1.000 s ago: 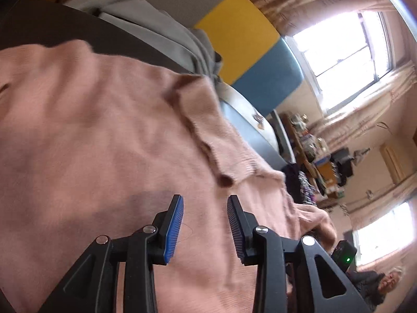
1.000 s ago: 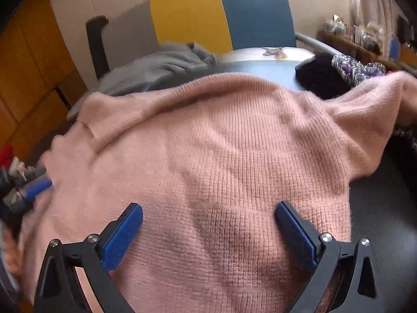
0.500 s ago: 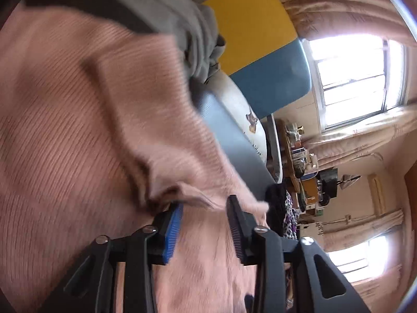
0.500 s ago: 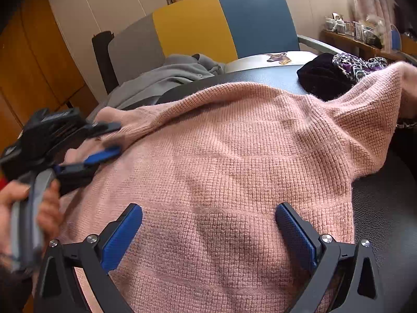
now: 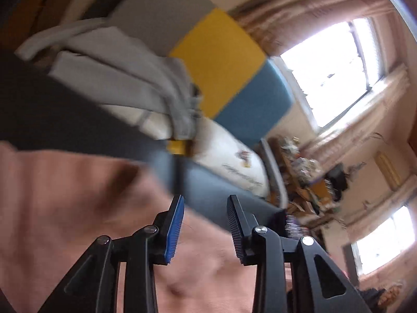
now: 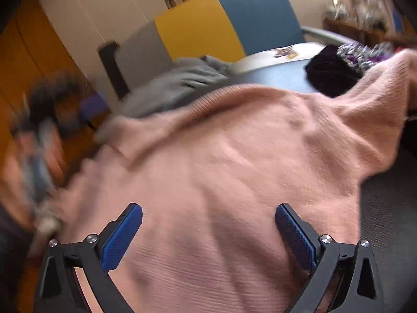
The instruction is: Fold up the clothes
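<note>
A pink knit sweater (image 6: 234, 169) lies spread over the dark table (image 6: 385, 208), one sleeve reaching toward the far right. My right gripper (image 6: 208, 224) is wide open just above the sweater's body, with nothing between its fingers. In the left wrist view the sweater (image 5: 78, 208) fills the lower left, blurred by motion, and its edge runs just past the fingertips. My left gripper (image 5: 206, 208) is open, with the sweater edge and dark table (image 5: 52, 109) showing in its gap. Blurred, the left gripper (image 6: 39, 135) and the hand holding it show at the sweater's left side.
A grey garment (image 6: 177, 86) lies bunched at the table's far edge. A black and patterned pile of clothes (image 6: 331, 73) sits far right beside the sleeve. Behind the table stands a grey, yellow and blue chair (image 6: 221, 26), and a cluttered shelf (image 5: 305, 172) lines the wall under the windows.
The left gripper has swung off the sweater's collar edge, which no longer lies between its fingers, and more table and chair show. The right gripper stays open over the sweater.
</note>
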`<state>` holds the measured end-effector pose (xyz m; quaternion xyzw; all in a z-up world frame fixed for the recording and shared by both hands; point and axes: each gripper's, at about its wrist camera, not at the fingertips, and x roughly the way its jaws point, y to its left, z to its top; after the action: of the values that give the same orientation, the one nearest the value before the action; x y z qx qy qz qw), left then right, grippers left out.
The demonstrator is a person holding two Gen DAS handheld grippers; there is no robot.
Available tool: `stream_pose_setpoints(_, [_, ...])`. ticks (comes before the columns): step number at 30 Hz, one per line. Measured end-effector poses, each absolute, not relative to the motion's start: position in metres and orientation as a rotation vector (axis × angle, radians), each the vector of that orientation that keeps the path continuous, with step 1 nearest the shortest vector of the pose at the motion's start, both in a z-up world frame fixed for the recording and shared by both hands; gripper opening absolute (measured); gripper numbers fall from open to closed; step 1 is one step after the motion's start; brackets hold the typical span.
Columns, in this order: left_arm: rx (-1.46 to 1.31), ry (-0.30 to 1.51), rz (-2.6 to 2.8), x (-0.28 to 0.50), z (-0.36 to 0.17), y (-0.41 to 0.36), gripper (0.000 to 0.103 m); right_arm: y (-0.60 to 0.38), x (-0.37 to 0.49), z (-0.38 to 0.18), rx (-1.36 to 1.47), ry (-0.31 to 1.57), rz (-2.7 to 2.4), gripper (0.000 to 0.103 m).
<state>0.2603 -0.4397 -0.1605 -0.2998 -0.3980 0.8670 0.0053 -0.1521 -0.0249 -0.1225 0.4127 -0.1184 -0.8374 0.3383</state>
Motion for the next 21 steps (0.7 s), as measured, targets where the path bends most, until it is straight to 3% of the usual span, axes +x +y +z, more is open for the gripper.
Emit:
stream_pose_setpoints(6, [-1.06,-1.392,2.8,0.324,-0.234,-0.491,0.033,-0.08,-0.197,-0.104,1.092,-0.538,-1.846,0.103])
stream_pose_setpoints(13, [-0.896,-1.39,2.811,0.345,-0.247,-0.494,0.03,-0.176,-0.228,-0.14,1.331,-0.592,-1.683,0.103])
stream_pose_setpoints(21, [-0.875,-1.383,2.817,0.344,-0.249,-0.494,0.03,-0.187,-0.298,-0.093,1.071,-0.73,-1.991,0.103])
